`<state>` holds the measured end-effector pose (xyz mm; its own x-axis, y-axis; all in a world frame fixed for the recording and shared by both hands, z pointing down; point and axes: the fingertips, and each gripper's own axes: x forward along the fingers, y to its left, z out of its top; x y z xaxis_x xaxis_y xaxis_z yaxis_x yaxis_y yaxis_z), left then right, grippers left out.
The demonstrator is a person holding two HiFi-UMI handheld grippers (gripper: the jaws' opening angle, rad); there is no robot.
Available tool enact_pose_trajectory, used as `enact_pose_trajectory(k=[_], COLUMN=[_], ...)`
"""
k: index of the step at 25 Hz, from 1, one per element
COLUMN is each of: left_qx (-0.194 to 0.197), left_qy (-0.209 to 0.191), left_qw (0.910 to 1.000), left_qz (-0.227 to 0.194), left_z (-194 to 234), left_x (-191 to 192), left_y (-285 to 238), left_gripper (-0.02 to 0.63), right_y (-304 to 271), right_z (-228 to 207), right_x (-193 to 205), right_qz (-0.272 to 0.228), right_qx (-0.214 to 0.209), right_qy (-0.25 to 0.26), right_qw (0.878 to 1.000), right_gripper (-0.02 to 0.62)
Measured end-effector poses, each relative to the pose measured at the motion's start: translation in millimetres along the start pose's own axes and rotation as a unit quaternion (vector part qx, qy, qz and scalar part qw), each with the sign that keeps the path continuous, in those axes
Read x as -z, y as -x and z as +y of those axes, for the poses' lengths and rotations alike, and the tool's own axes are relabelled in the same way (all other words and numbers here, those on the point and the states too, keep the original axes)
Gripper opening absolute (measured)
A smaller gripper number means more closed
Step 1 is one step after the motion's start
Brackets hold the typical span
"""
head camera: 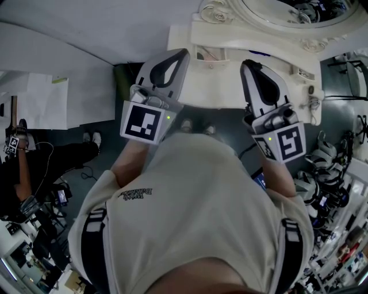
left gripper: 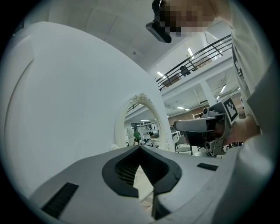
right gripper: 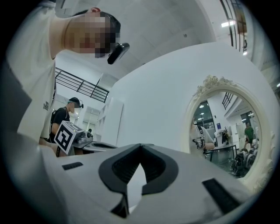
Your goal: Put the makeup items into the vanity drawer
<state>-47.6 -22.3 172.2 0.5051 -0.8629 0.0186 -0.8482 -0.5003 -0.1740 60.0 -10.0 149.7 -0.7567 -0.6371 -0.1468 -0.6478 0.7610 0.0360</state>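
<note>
Mirror (head camera: 282, 8) behind vanity top (head camera: 215, 86), L tongs (head camera: 183, 53) left of R tongs (head camera: 248, 63), both over its front edge.

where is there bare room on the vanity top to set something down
The white vanity top is bare between the left tool and the right tool, in front of the mirror frame. Its right end, past the right tool, is crowded with small things.

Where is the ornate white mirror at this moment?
In the head view, the mirror sits top right, on the white vanity, just beyond the right gripper.
</note>
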Motion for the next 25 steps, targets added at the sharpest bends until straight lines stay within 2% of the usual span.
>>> enact_pose_trajectory(k=[5,25], left_qx=[0.001,0.003], left_qy=[0.001,0.007], left_qw=[1.0000,0.9999], left_qz=[0.000,0.011], left_z=[-1.2,5.1], left_x=[2.4,13.8], left_y=[1.8,7.9], left_gripper=[0.014,0.014], right_y=[-0.2,-8.2], right_z=[5.5,20.4], right_x=[0.5,7.8], right_qz=[0.003,0.014], right_qx=[-0.003,-0.006], right_qy=[0.017,0.013], right_qw=[1.000,1.000], right_gripper=[0.002,0.002])
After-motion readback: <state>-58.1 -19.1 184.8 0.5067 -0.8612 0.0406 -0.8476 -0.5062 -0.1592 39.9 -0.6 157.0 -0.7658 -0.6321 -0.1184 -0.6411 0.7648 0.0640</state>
